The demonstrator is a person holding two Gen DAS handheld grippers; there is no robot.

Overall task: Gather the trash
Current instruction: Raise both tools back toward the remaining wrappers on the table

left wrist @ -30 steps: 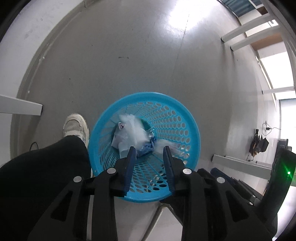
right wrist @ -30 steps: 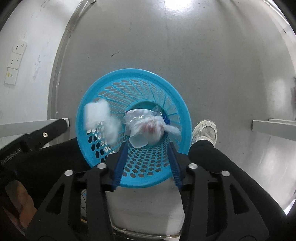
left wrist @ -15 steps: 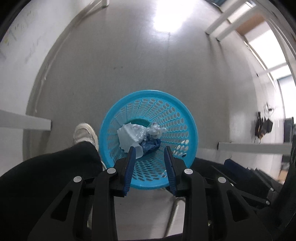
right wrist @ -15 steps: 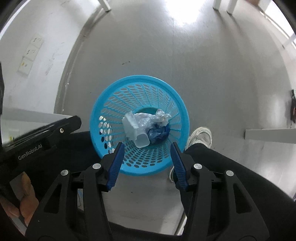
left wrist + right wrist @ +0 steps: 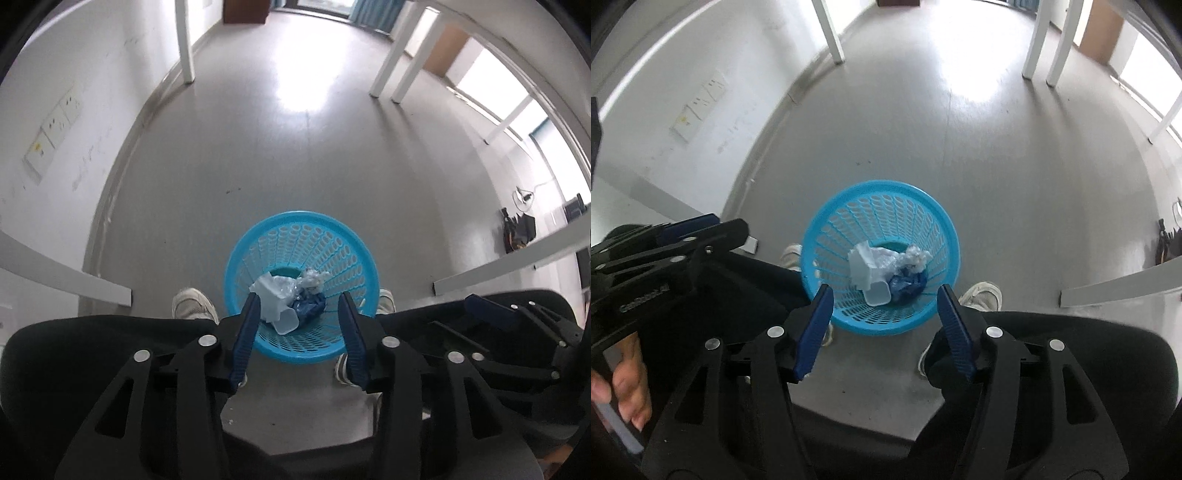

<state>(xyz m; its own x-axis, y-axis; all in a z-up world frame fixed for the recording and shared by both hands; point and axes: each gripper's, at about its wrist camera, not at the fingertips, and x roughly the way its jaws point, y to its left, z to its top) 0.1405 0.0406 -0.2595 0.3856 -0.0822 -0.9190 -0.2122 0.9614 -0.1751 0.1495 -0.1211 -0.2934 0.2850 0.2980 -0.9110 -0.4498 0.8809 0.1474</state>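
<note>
A round blue perforated basket (image 5: pixel 295 229) (image 5: pixel 879 195) stands on the grey floor between a person's shoes. In its bottom lie white crumpled paper and a white cup (image 5: pixel 275 302) (image 5: pixel 866 275), clear plastic wrap (image 5: pixel 314 278) (image 5: pixel 916 256) and a dark blue wad (image 5: pixel 310 308) (image 5: pixel 905 282). My left gripper (image 5: pixel 298 325) hangs well above the basket, its jaws opening and nothing between them. My right gripper (image 5: pixel 884 319) is likewise high over the basket, jaws opening and empty. Each gripper shows at the edge of the other's view.
A person's black-trousered legs (image 5: pixel 92 354) and white shoes (image 5: pixel 194 306) (image 5: pixel 982 295) flank the basket. White table legs (image 5: pixel 184 40) (image 5: pixel 1038 40) stand at the far end of the floor. A white wall with sockets (image 5: pixel 55 125) runs along the left.
Both grippers have risen away from the basket and their jaws have spread wider. A white wad seen falling a second ago now lies in the basket.
</note>
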